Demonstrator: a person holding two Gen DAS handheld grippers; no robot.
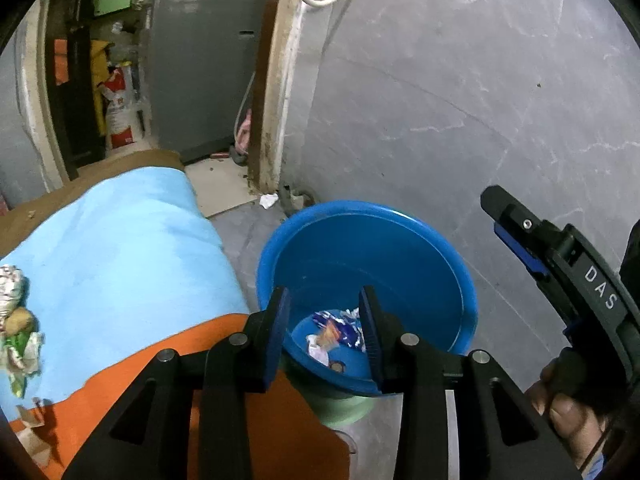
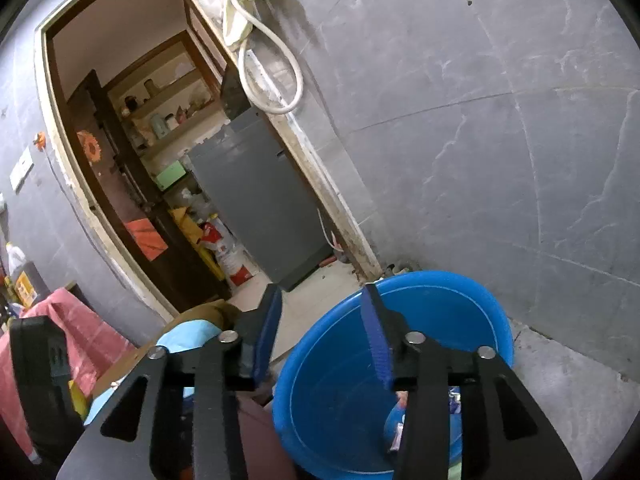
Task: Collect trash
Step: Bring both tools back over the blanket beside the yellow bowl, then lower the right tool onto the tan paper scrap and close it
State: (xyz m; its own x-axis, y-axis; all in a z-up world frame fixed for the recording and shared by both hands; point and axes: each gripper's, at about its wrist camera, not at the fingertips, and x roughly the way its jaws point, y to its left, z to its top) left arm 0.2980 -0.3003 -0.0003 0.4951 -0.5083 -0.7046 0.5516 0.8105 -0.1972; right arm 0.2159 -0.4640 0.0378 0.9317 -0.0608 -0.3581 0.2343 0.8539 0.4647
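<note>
Nearest to us, the left tool (image 1: 324, 332) hangs over the blue basin (image 1: 424, 272), its jaws spread with nothing between them. Through the gap we see crumpled wrappers (image 1: 334, 334) lying on the basin floor. The right tool (image 2: 318, 332) also stands spread and empty; one finger sits over the near rim of the basin (image 2: 460, 320), the other outside it. In the left view we see the right tool's body (image 1: 568, 264) at the right edge, gripped by a hand (image 1: 568, 412).

To the left of the basin lies a surface covered with a blue and orange cloth (image 1: 128, 248). More trash remains on it at its left edge: a ball of foil (image 1: 12, 288) and a green-and-white wrapper (image 1: 22, 354) just beside it.

Farther off, a white scrap (image 1: 269, 200) lies on the floor by the doorframe (image 1: 276, 92). Beyond the doorway stands a grey cabinet (image 2: 260, 200). A white hose (image 2: 268, 76) hangs on the grey wall (image 2: 480, 120).
</note>
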